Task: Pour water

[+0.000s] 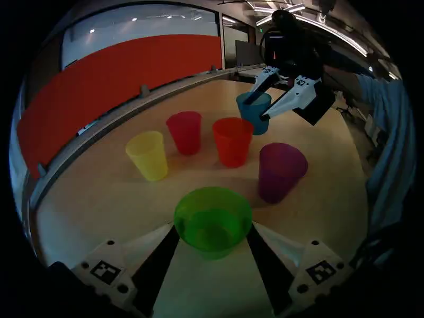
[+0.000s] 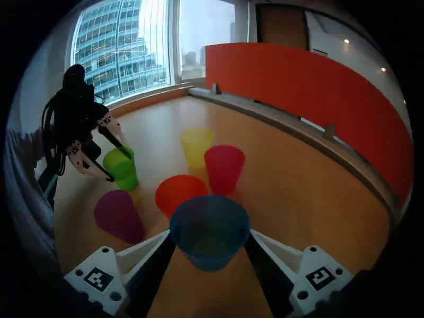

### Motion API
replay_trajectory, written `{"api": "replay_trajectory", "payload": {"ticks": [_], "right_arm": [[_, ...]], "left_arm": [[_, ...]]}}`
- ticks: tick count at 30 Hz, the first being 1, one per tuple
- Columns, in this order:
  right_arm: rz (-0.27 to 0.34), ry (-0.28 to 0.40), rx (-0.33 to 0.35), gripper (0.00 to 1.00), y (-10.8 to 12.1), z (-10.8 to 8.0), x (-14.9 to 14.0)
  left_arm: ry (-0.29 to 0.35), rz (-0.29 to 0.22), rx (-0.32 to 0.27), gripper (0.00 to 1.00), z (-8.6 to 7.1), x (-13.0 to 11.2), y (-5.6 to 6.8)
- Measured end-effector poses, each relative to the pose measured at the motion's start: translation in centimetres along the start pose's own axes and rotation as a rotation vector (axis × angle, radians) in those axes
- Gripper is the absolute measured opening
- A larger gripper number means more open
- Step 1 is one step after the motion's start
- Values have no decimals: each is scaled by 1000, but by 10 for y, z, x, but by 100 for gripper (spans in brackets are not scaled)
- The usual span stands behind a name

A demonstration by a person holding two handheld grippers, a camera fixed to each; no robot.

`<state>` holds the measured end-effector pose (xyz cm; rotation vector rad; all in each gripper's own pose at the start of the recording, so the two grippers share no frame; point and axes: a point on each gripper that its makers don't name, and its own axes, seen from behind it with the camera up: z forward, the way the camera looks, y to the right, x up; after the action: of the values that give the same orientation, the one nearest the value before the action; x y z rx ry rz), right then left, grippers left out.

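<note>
Six tapered, smooth-walled cups of translucent plastic on a pale, matt wood-look table [image 1: 318, 206]. Left gripper [image 1: 212, 232]: white fingers with black inner faces closed against both sides of the green cup [image 1: 213, 220], upright, nearest the camera in the left gripper view. Right gripper [image 2: 210, 236]: jaws likewise clamped on the blue cup [image 2: 210, 228], upright, just beside the orange cup [image 1: 232, 141]. Between the two held cups: yellow cup [image 1: 148, 155], red cup [image 1: 185, 131] and purple cup [image 1: 280, 170], standing apart. Square black-and-white markers [image 1: 106, 271] on the finger bases. Left gripper view: glossy orange-red partition [image 1: 116, 79], ceiling light strips, a pale blue sleeve [image 1: 392, 132]. Right gripper view: window [image 2: 124, 47] onto glass towers. Water level in either held cup impossible to tell.
</note>
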<state>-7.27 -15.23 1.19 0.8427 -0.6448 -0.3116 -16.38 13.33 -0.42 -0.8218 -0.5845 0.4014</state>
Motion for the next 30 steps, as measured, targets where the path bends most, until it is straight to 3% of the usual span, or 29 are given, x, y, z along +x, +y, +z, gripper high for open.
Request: {"api": "replay_trajectory", "payload": {"ticks": [18, 30], "right_arm": [[-6, -26, -11, 90, 0, 11, -17], [5, -41, -19, 90, 0, 15, -32]], "left_arm": [[-2, -12, 11, 86, 1, -6, -2], [-9, -14, 6, 97, -3, -9, 1]]}}
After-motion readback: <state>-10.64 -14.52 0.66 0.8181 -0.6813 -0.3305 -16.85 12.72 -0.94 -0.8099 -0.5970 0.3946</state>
